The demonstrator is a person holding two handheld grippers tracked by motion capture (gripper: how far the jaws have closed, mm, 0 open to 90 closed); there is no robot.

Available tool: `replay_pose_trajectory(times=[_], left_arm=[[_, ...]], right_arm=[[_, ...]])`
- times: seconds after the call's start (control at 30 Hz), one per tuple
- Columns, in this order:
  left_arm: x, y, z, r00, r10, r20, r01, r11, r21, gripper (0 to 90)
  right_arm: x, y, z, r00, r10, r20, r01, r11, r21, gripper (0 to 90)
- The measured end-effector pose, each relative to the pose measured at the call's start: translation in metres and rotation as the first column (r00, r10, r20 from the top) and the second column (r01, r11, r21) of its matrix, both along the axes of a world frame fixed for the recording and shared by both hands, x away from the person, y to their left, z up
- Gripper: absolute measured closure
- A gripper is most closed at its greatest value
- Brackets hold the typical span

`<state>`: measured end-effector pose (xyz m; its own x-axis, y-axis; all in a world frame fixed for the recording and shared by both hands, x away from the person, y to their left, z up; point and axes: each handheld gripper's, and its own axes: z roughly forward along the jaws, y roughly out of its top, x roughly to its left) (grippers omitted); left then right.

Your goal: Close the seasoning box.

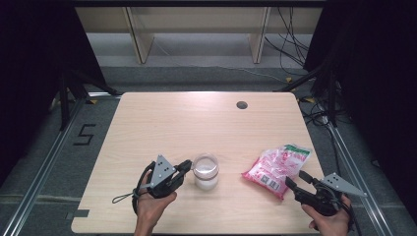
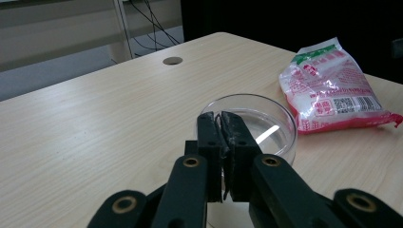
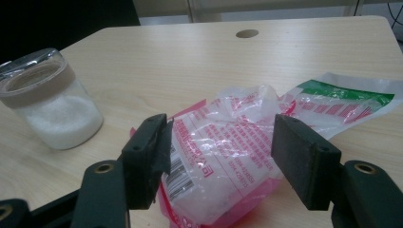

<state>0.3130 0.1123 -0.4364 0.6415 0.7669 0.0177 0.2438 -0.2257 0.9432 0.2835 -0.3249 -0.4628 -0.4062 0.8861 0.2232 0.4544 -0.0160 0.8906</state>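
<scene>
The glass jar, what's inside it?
The glass jar holds a white grainy powder, filling roughly its lower half. What kind cannot be told. A clear lid sits on top.

Lab recording bay, black curtains point(image 1: 34, 59), floor rails point(image 1: 44, 167), loose cables point(image 1: 295, 44), bare table point(image 1: 196, 118)

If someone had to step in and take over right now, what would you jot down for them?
Left gripper: jaws shut, tips at the rim of the glass jar; lid still on.
Right gripper: jaws open on either side of the pink bag, pads not pressing.
Jar is partly filled with white grains and stands near the table's front edge; the bag lies to its right.
Nothing opened or poured yet.
</scene>
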Motion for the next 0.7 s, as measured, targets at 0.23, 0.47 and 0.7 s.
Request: replay_pose_trajectory(times=[0.23, 0.47, 0.7], left_arm=[[-0.003, -0.002, -0.001, 0.9989, -0.042, -0.021, 0.041, 0.9985, -0.037, 68.7], [-0.011, -0.003, -0.004, 0.9971, -0.06, -0.046, 0.057, 0.9962, -0.066, 49.6], [-0.017, -0.005, -0.007, 0.9964, -0.071, -0.046, 0.067, 0.9947, -0.078, 40.0]], right_arm=[[0.001, -0.001, 0.0, 0.9997, 0.019, 0.012, -0.019, 0.999, -0.034, 38.3], [-0.001, 0.0, 0.0, 0.9996, 0.029, 0.002, -0.029, 0.999, -0.028, 38.2], [-0.001, 0.005, -0.001, 0.9982, 0.058, 0.011, -0.058, 0.998, -0.02, 36.3]])
